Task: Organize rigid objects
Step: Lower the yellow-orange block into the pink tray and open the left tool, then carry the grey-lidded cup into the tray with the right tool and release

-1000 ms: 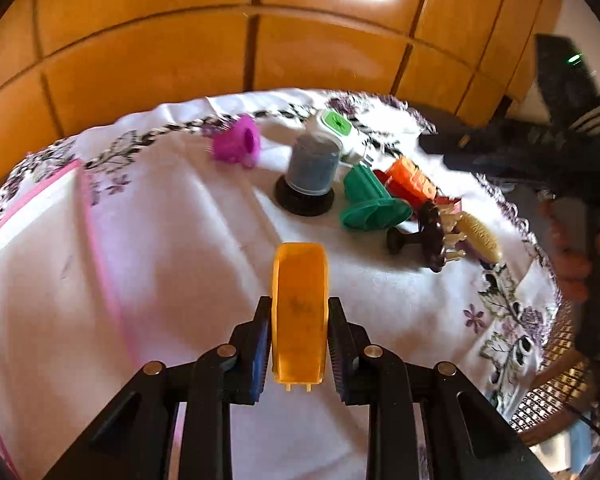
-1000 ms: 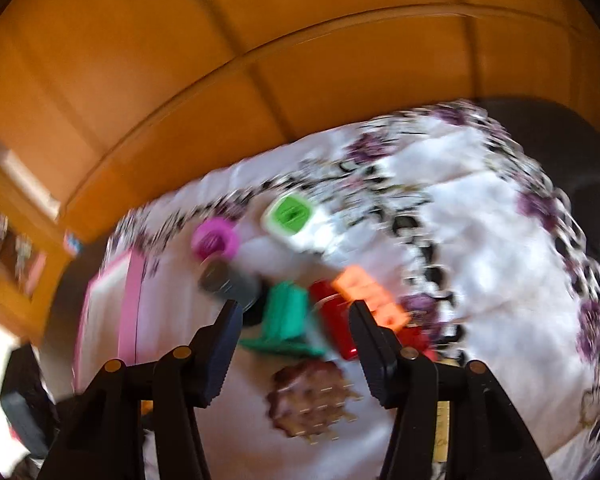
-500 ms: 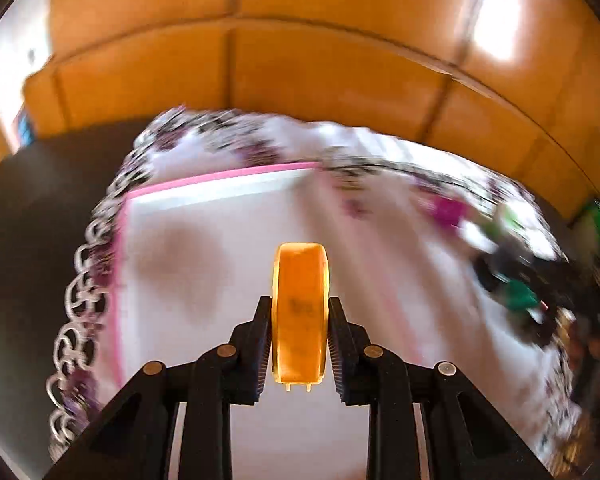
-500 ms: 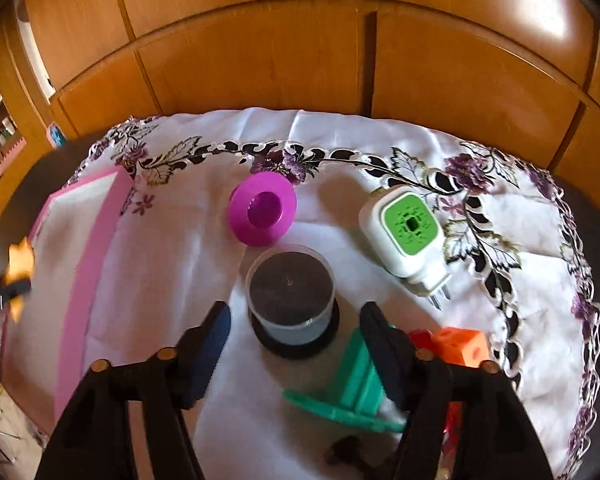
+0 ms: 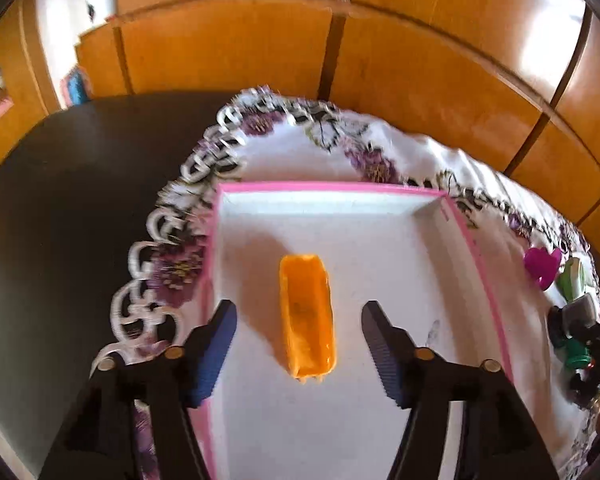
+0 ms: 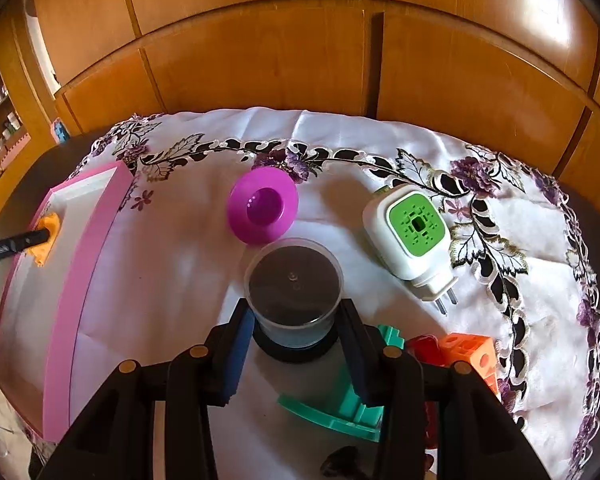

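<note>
The orange piece (image 5: pixel 307 316) lies on the white floor of the pink-rimmed tray (image 5: pixel 332 188), between the two fingers of the left gripper (image 5: pixel 298 334) but clear of both; the jaws have just been opening and now stand wide, holding nothing. In the right wrist view that gripper is only a dark sliver at the left edge, crossing the orange piece.

The right gripper (image 6: pixel 298 330) has its jaws just closing around a clear plastic cup (image 6: pixel 294 286) standing on a black disc (image 6: pixel 292 354). Its pads sit at the cup's sides (whether they actually press is hard to tell).

Beyond lie a magenta funnel-like piece (image 6: pixel 262 210) and a white-and-green plug-in device (image 6: pixel 410 236). A green part (image 6: pixel 342 410), a red block (image 6: pixel 422 350) and an orange block (image 6: pixel 470 354) are partly hidden behind the gripper's fingers; a dark object at the bottom edge is cut off.
</note>
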A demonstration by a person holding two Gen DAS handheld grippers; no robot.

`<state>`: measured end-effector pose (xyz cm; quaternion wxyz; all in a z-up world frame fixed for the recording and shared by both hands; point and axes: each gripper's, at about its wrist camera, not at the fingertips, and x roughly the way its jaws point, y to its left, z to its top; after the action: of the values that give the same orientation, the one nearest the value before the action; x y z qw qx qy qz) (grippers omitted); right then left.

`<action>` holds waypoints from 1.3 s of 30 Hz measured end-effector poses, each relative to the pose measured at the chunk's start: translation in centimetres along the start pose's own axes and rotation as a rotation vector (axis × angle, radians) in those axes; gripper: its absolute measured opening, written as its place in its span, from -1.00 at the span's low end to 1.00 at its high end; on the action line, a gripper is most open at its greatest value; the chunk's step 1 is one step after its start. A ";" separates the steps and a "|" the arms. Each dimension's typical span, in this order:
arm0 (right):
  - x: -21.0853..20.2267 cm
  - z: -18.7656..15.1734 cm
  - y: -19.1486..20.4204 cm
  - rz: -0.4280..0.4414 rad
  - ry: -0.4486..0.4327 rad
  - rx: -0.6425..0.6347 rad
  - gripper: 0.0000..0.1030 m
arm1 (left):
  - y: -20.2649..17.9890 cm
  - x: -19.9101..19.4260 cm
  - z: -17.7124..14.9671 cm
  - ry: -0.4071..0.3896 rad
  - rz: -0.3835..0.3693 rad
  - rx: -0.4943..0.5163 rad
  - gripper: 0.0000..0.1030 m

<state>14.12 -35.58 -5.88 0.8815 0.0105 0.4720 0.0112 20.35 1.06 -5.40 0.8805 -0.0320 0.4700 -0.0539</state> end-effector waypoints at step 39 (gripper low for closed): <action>-4.6 0.1 5.9 0.066 -0.096 -0.042 -0.18 | -1.9 -12.7 -12.8 -0.117 0.031 -0.006 0.34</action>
<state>11.60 -29.79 -1.82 0.9022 0.0083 0.4283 0.0497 2.54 0.66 -1.83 0.9070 -0.0302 0.4184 -0.0368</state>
